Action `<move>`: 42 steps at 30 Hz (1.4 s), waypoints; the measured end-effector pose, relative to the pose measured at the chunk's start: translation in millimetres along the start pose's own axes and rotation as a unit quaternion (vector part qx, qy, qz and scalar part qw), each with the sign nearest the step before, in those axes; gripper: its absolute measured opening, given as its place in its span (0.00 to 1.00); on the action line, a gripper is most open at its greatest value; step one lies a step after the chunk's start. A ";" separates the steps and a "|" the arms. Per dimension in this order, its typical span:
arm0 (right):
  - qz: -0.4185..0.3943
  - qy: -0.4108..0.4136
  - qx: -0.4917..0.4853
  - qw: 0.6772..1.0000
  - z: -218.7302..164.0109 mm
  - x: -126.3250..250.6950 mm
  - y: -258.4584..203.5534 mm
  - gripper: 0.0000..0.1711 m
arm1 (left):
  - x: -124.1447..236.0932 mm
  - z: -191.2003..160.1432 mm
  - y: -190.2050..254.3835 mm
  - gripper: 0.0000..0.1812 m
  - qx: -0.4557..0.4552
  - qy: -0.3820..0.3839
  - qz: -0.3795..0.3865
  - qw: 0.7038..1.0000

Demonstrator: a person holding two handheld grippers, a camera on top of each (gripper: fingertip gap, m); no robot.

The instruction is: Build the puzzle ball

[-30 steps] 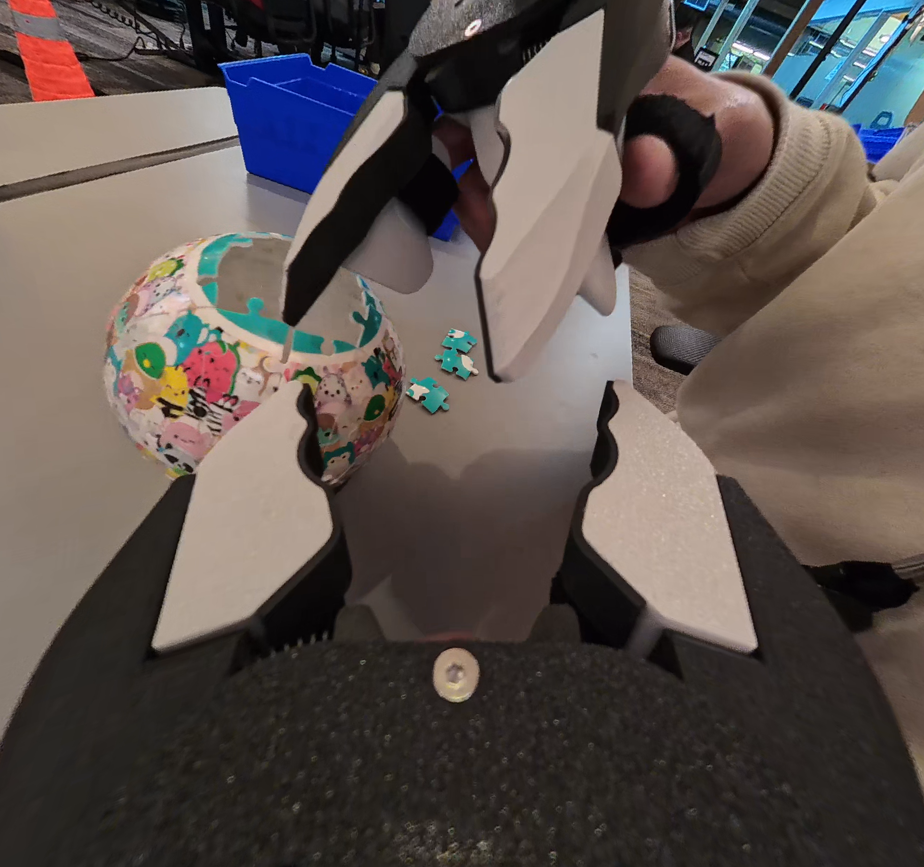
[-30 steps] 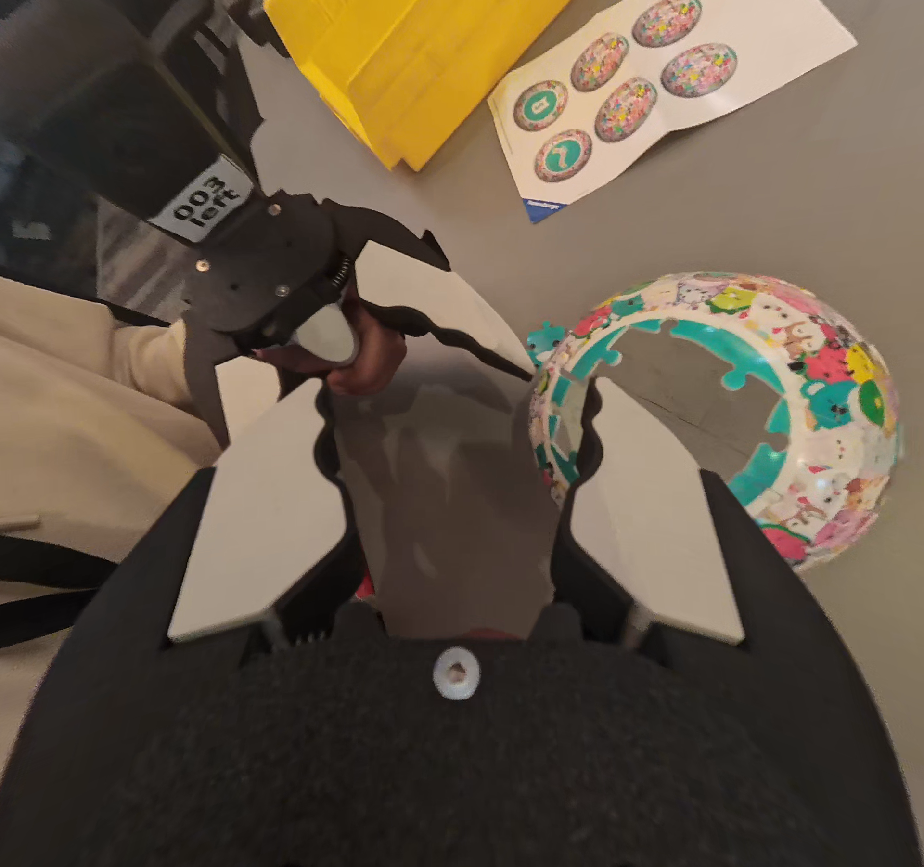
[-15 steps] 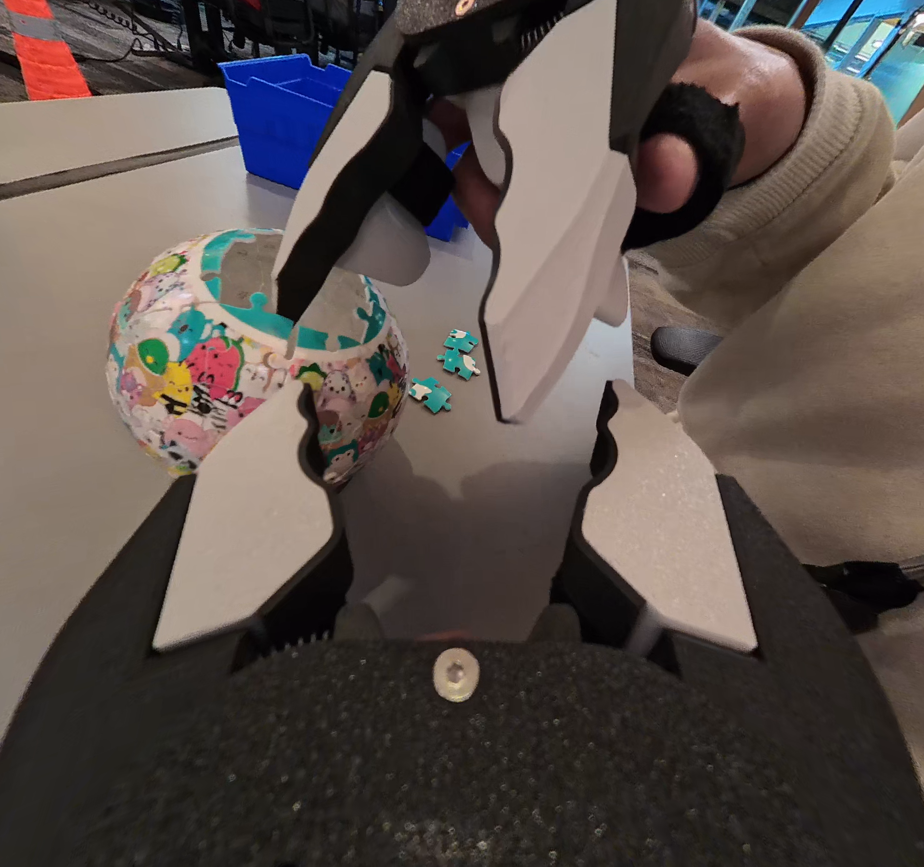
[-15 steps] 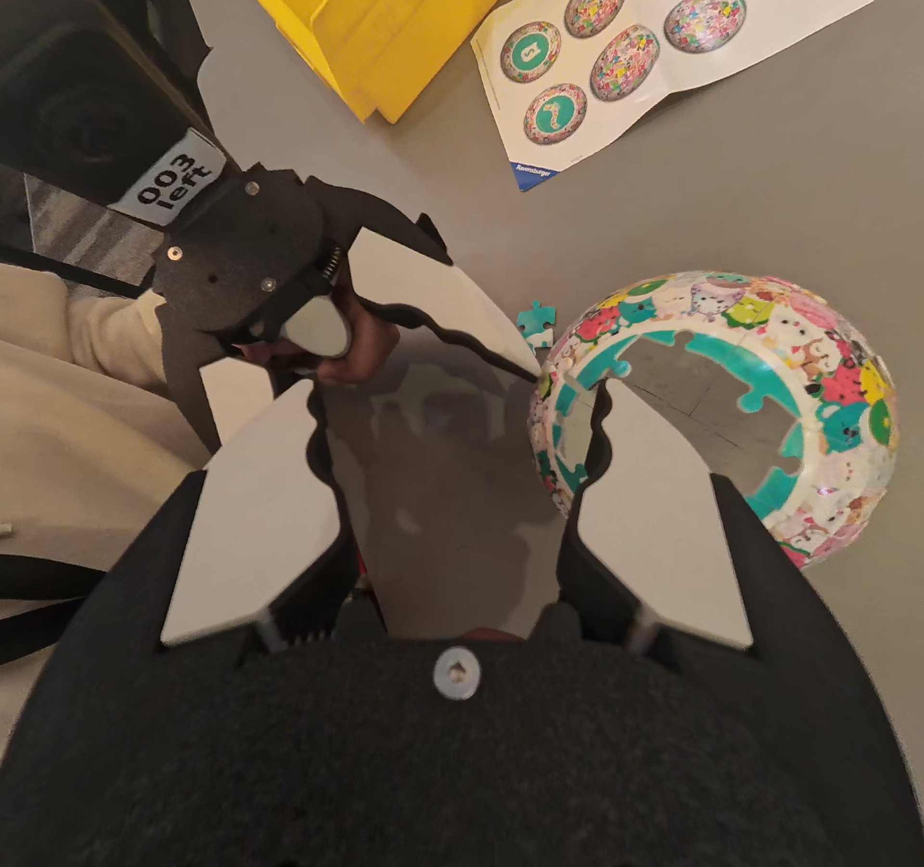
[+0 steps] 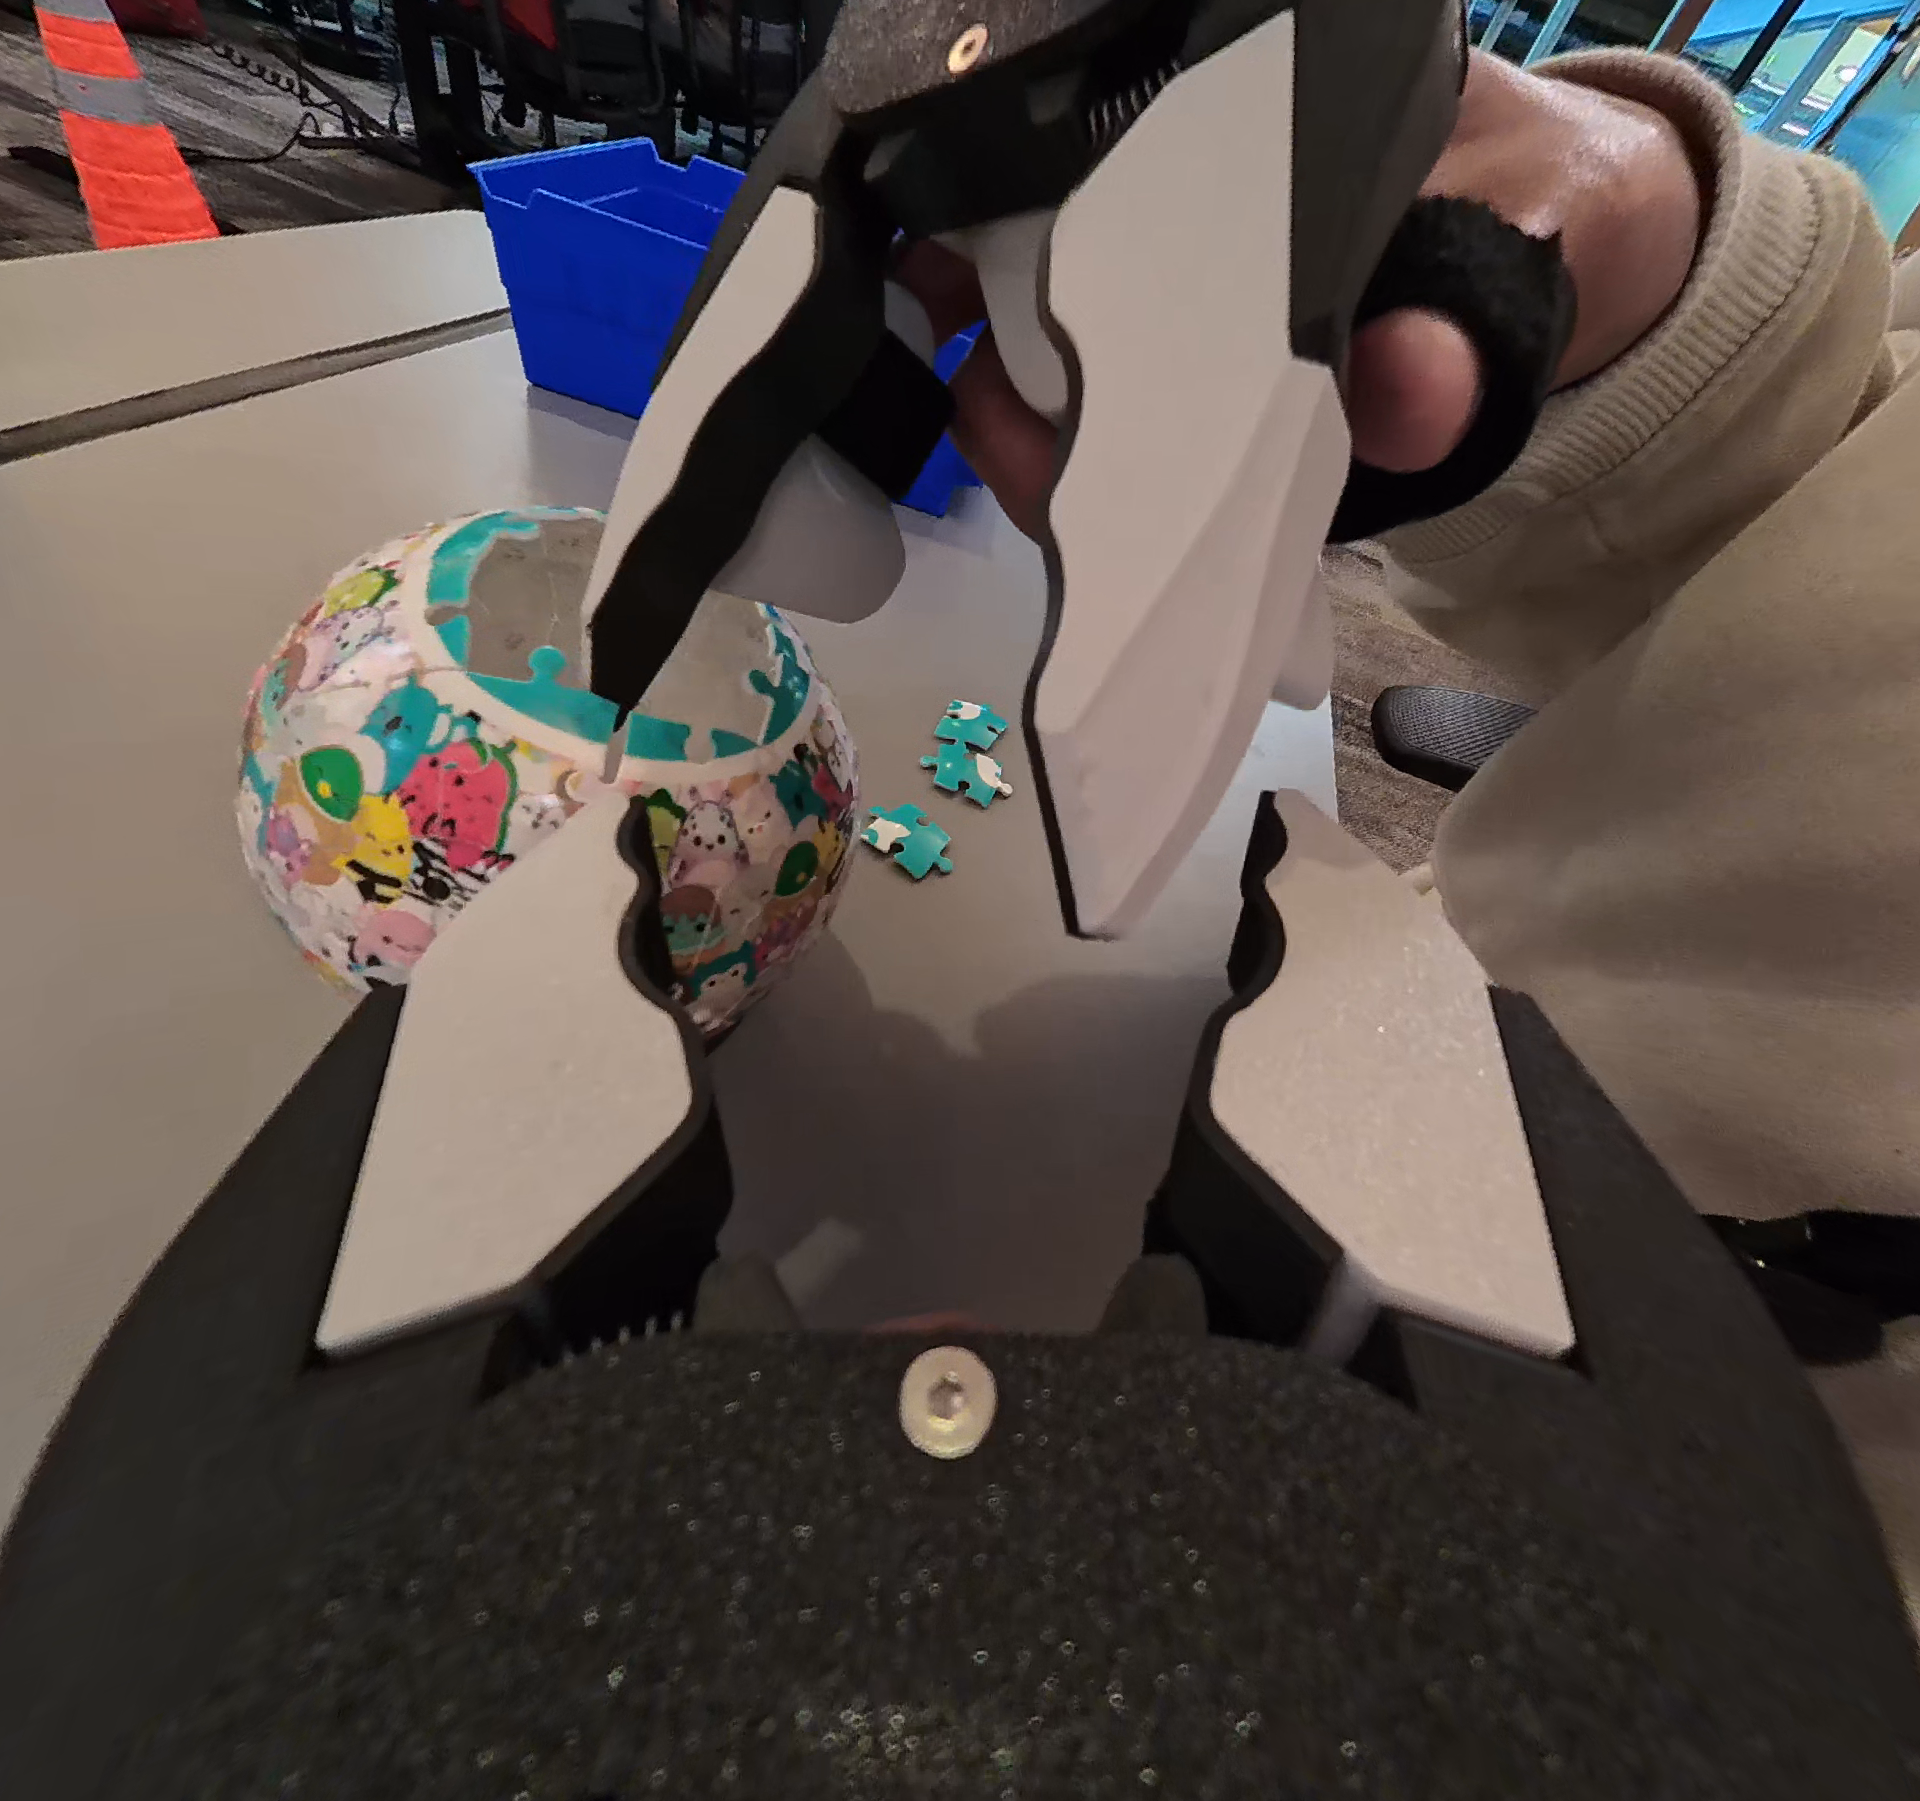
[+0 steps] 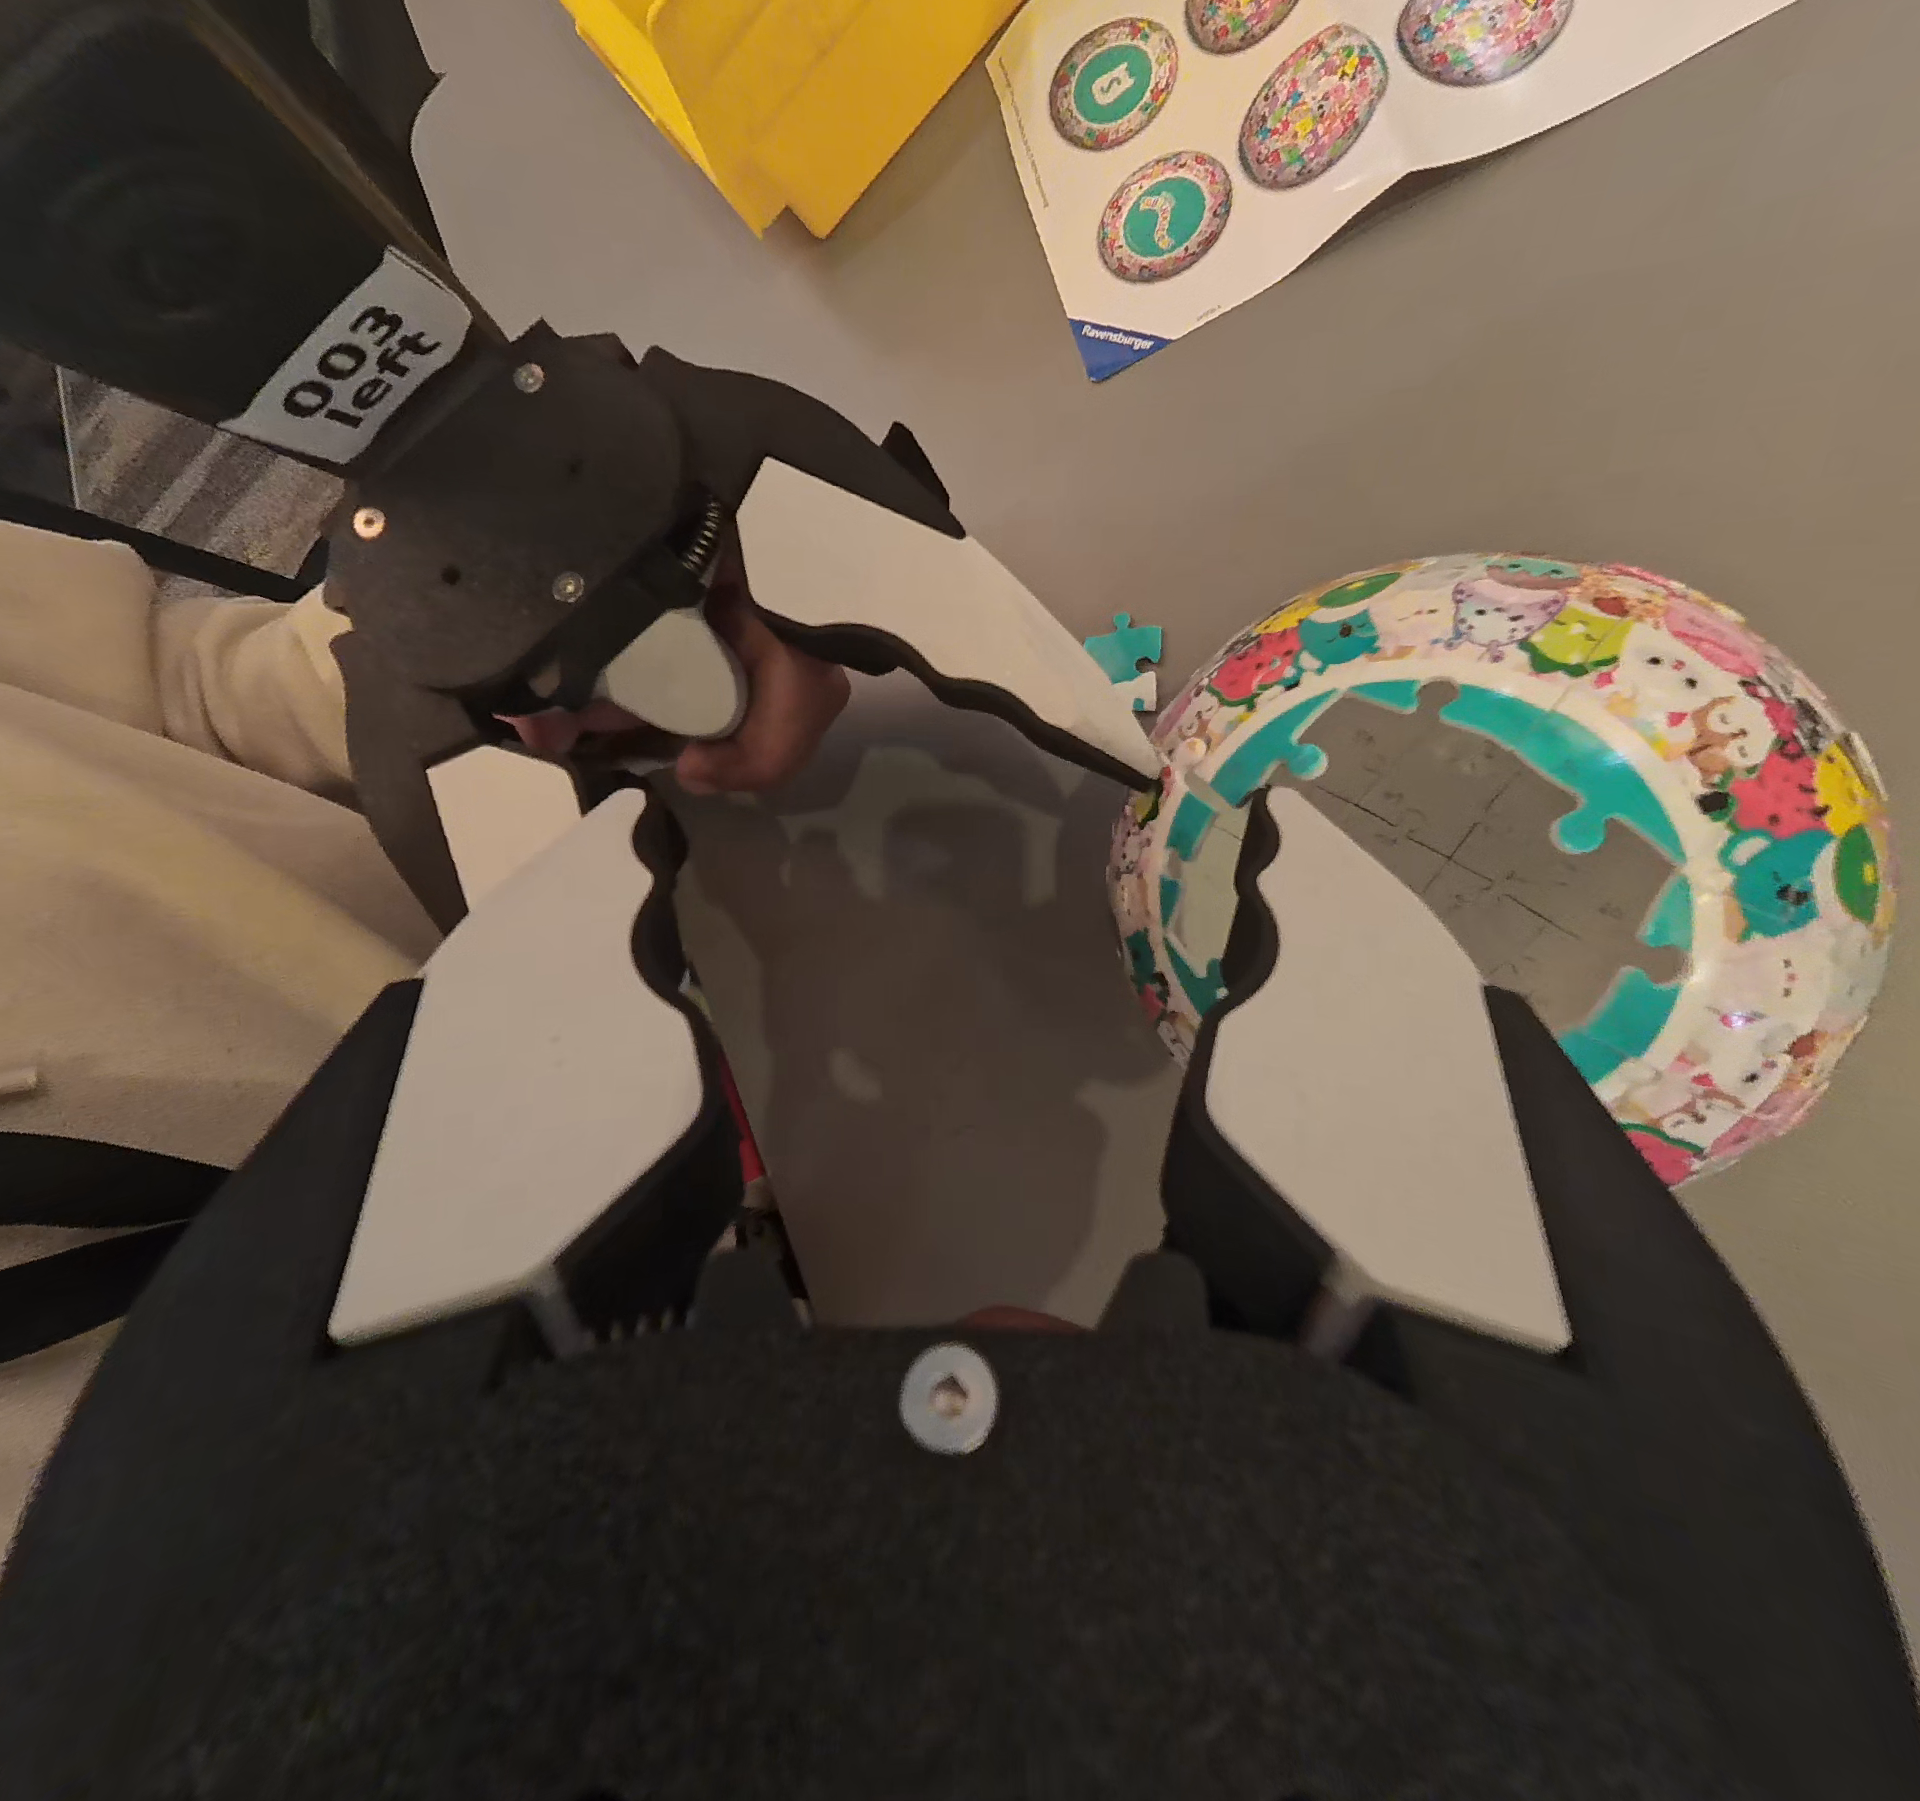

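Observation:
The puzzle ball point(image 5: 468, 764) is a colourful hollow sphere on the grey table, with a teal-rimmed opening on top; it also shows in the right wrist view point(image 6: 1621, 691). My left gripper point(image 5: 948, 816) is open and empty, low beside the ball. One of its fingers point(image 6: 935, 629) touches the ball's outer side near the rim. My right gripper point(image 6: 953, 811) is open and empty, coming down from above point(image 5: 847, 821). One of its fingertips point(image 5: 618, 681) is at the rim of the opening. Three loose teal pieces point(image 5: 966, 775) lie right of the ball, and one more point(image 6: 1127, 650) lies behind it.
A blue bin point(image 5: 613, 265) stands at the back of the table. A yellow bin point(image 6: 790, 37) and a printed instruction sheet point(image 6: 1351, 89) lie beyond the ball. The person's beige sleeve point(image 5: 1714, 608) and the table edge are at the right.
The right gripper has come lower and closer, so its fingertip now reaches the ball's rim. The left gripper's fingertip has closed in on the ball's side. Both stay open.

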State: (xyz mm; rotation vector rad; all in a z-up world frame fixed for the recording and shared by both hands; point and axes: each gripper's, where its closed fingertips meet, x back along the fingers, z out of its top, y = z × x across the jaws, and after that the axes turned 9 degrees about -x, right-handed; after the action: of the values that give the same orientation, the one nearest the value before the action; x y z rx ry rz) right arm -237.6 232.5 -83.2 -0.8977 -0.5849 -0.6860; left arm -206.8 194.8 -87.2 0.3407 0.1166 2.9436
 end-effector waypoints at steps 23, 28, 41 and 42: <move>-0.127 0.018 -0.039 0.991 6.3 -4.3 31.6 0.33 | 52.9 -16.9 -15.6 0.58 0.096 0.056 0.073 0.991; -0.133 0.033 -0.076 0.988 9.9 -1.7 37.2 0.21 | 56.4 -15.1 -8.3 0.57 0.107 0.075 0.068 0.989; -0.202 -0.022 -0.100 0.974 7.8 -5.0 51.1 0.14 | 51.1 -24.6 0.9 0.57 0.120 0.065 0.029 0.990; -0.204 -0.026 -0.102 0.973 8.9 -5.1 51.4 0.14 | 49.4 -23.0 3.4 0.57 0.125 0.070 0.019 0.989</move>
State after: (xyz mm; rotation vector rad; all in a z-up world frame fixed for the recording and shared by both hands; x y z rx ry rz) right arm -204.2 264.3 -108.1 -0.9981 -0.7667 -1.1120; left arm -260.1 199.1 -98.3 0.1695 0.5068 2.9929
